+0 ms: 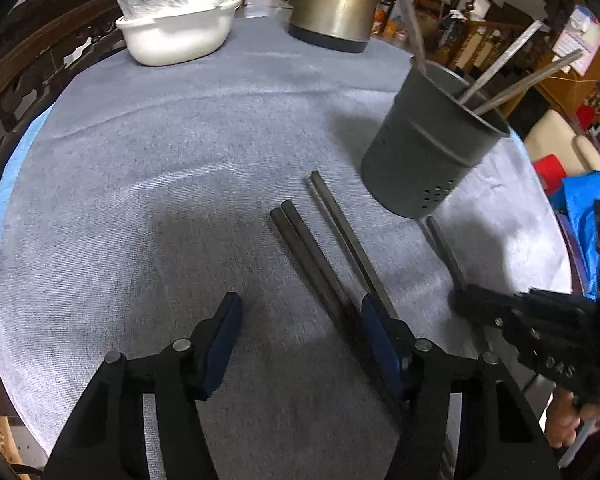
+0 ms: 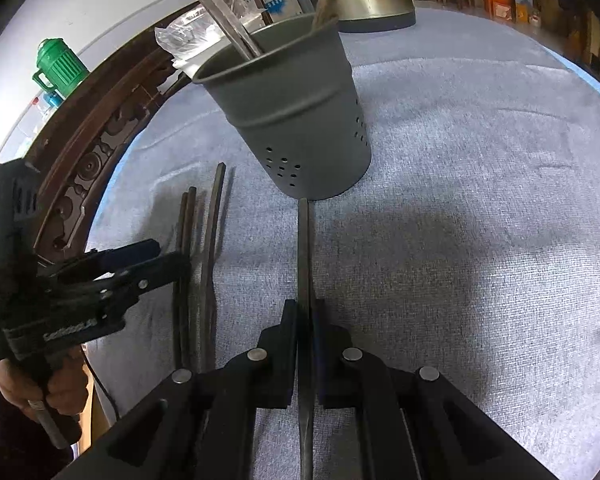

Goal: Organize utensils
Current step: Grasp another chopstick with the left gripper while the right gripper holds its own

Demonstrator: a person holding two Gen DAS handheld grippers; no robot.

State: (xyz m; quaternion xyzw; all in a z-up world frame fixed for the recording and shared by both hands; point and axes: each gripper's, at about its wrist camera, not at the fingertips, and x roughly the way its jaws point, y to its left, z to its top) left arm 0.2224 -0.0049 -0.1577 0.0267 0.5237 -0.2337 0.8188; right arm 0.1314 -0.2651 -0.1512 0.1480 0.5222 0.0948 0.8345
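A grey perforated utensil holder (image 1: 428, 148) stands on the table with several metal utensils in it; it also shows in the right wrist view (image 2: 292, 120). Three dark utensil handles (image 1: 320, 248) lie on the cloth in front of it. My left gripper (image 1: 300, 320) is open just above the cloth, its right finger (image 1: 380, 340) over those handles. My right gripper (image 2: 305, 320) is shut on a fourth dark utensil (image 2: 304, 248) whose far end points at the holder's base; this utensil (image 1: 446, 250) also shows in the left wrist view with the right gripper (image 1: 460, 300).
A white bowl (image 1: 176, 36) with a plastic bag and a brass-coloured kettle (image 1: 336, 4) stand at the far side of the table. A carved dark wooden rim (image 2: 88, 168) borders the grey cloth (image 1: 180, 160). A green jug (image 2: 60, 66) stands beyond it.
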